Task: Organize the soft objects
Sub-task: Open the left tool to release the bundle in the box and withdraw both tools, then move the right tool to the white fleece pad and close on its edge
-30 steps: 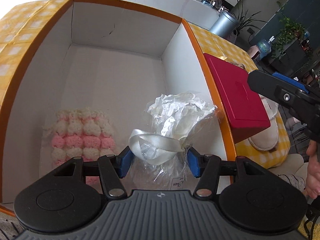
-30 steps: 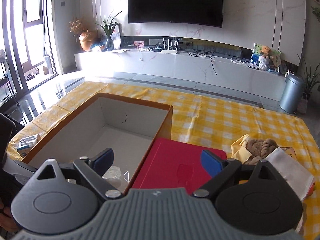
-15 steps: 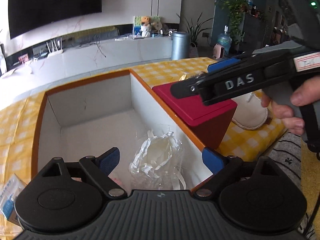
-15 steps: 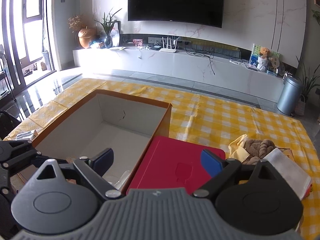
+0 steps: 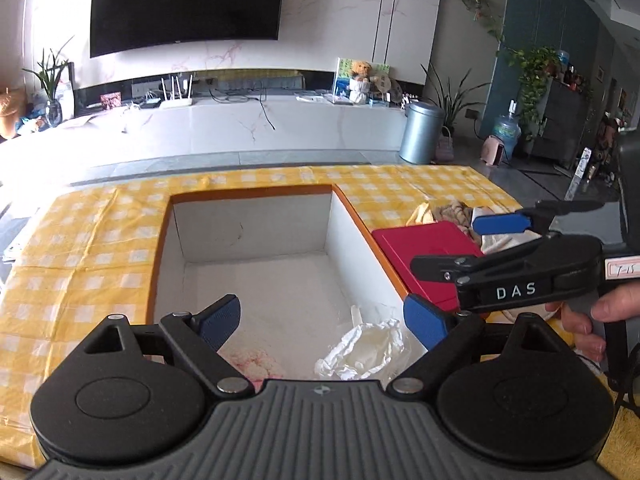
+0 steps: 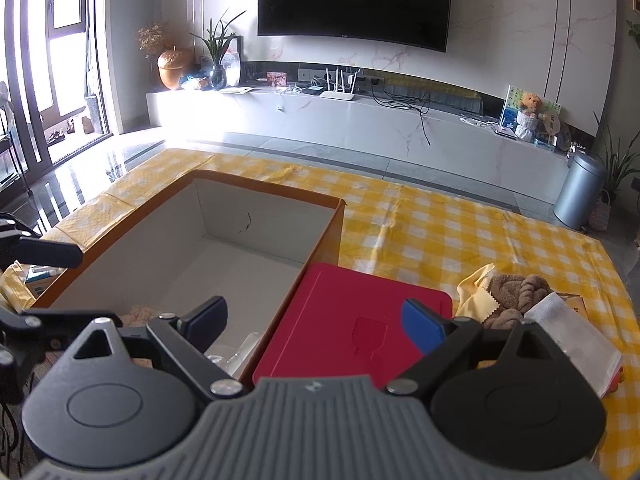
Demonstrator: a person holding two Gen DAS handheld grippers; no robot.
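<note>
Clear-wrapped white bundle [image 5: 366,350] lies in the box [image 5: 340,216], below the released left tool [image 5: 322,320].

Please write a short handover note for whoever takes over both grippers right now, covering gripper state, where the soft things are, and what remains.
Left gripper: jaws have just been opening, now wide and empty, above the near end of the box.
Right gripper: jaws open, empty, over the red case beside the box.
Done: the clear bag of white stuffing and the pink-and-cream knit lie on the box floor.
Left: the brown knit, yellow cloth and white folded cloth sit on the checked tablecloth right of the red case.
</note>
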